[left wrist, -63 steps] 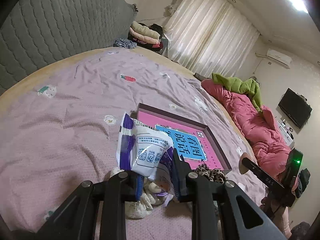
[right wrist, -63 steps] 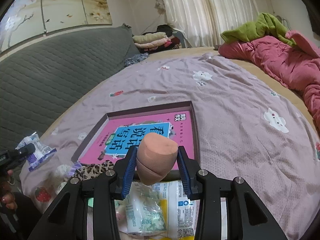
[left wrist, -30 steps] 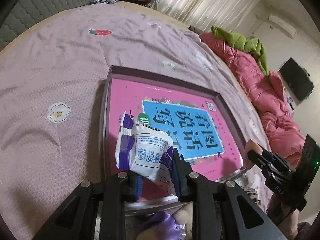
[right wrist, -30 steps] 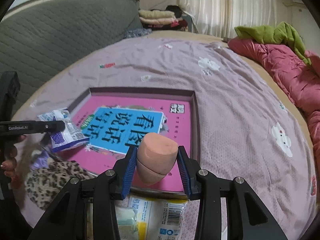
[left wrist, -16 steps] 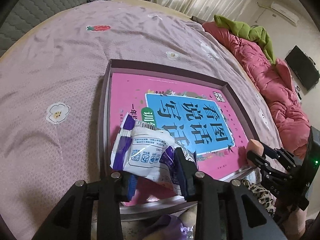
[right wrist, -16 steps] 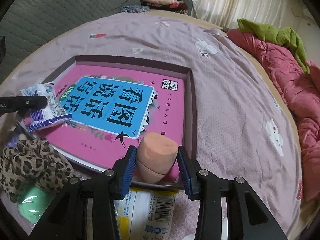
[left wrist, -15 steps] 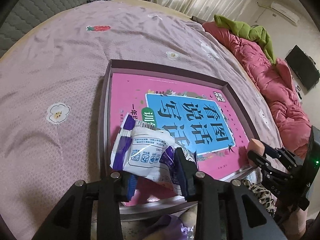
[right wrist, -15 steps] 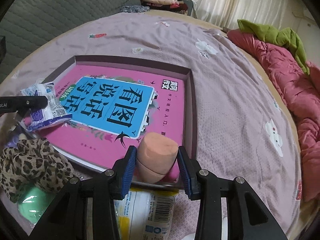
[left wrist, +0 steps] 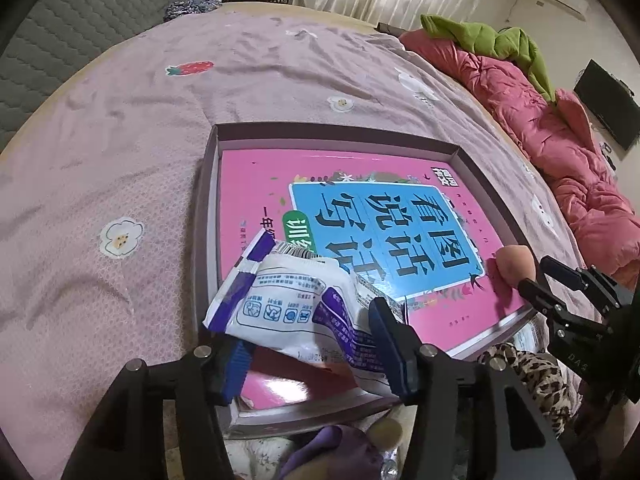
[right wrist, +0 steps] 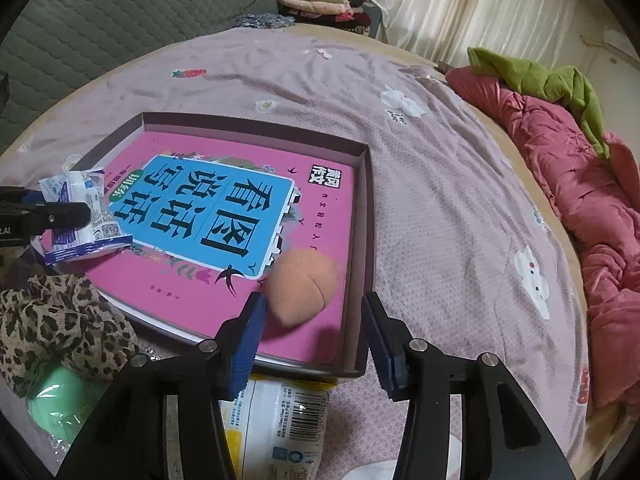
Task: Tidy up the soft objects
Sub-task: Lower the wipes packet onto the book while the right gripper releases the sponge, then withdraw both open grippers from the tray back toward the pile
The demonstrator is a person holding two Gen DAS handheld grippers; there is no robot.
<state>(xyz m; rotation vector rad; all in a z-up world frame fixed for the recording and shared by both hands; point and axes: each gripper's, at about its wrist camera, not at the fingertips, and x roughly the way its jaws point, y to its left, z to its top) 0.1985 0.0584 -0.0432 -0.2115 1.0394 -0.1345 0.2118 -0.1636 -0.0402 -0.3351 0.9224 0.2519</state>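
Left tool (left wrist: 310, 346) opening around packet (left wrist: 296, 312), right tool (right wrist: 310, 342) opening, freed peach sponge (right wrist: 302, 292) lower centre in box (right wrist: 366, 216)

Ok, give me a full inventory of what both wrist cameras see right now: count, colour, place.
tray: 1, mauve rim, on the bed, pink-and-blue book cover lining it
sponge: 1, peach, in the tray's near right corner, between the right jaws
tissue pack: 1, white and purple, over the tray's near left corner, between the left jaws
leopard cloth: 1, brown print, outside the tray's near edge
green ball: 1, below the cloth
yellow-white packet: 1, under the right gripper
bedsheet: 1, lilac
quilt: 1, pink, far right
left gripper: black, blue pads, jaws opening
right gripper: same, jaws opening, clear of the sponge
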